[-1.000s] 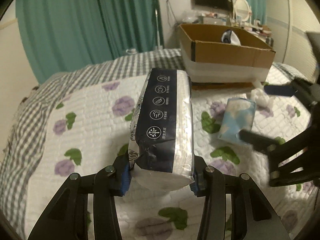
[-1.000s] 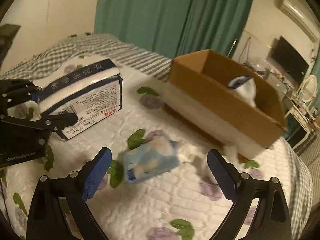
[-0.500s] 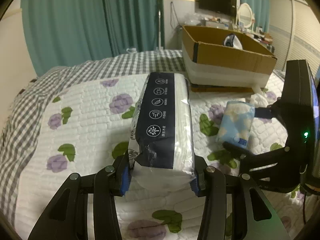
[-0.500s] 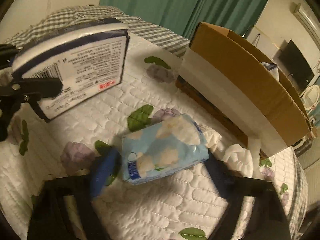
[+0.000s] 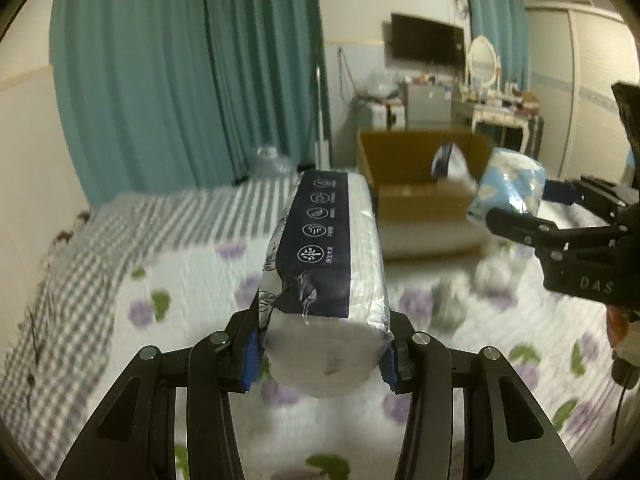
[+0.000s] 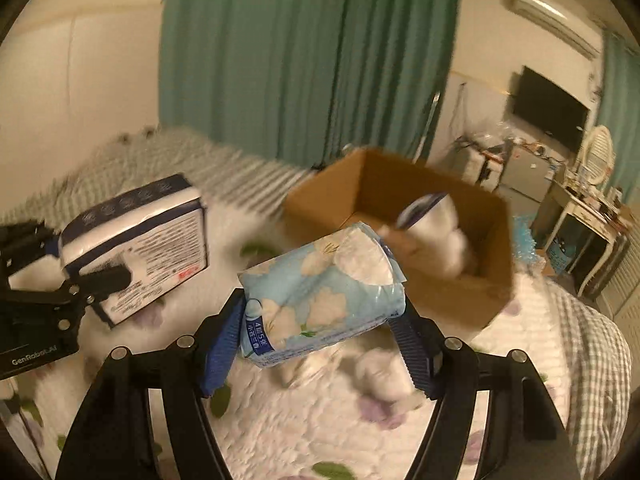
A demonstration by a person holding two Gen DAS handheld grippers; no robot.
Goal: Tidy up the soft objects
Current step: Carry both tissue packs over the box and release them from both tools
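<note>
My left gripper (image 5: 320,360) is shut on the near end of a navy-and-white tissue pack (image 5: 328,248), held lengthwise above the bed. The right wrist view shows that pack (image 6: 140,248) and the left gripper (image 6: 68,260) at the left. My right gripper (image 6: 320,340) has its jaws closing on a light blue flowered tissue pack (image 6: 320,292); the pads press its two ends and it hangs clear of the quilt. In the left wrist view the blue pack (image 5: 510,190) and right gripper (image 5: 520,208) are at the right. Beyond both stands an open cardboard box (image 6: 460,304).
The box (image 5: 420,200) holds a white-and-blue item (image 6: 440,220). White crumpled soft things (image 6: 384,372) lie on the flowered quilt (image 6: 320,420) below the blue pack. Teal curtains (image 5: 180,80) hang behind; a dresser (image 6: 580,216) and a wall screen stand at the back right.
The right gripper closed around the blue pack and lifted it off the quilt. The left gripper rose with the navy-and-white pack. Both views now look more level, toward the box.
</note>
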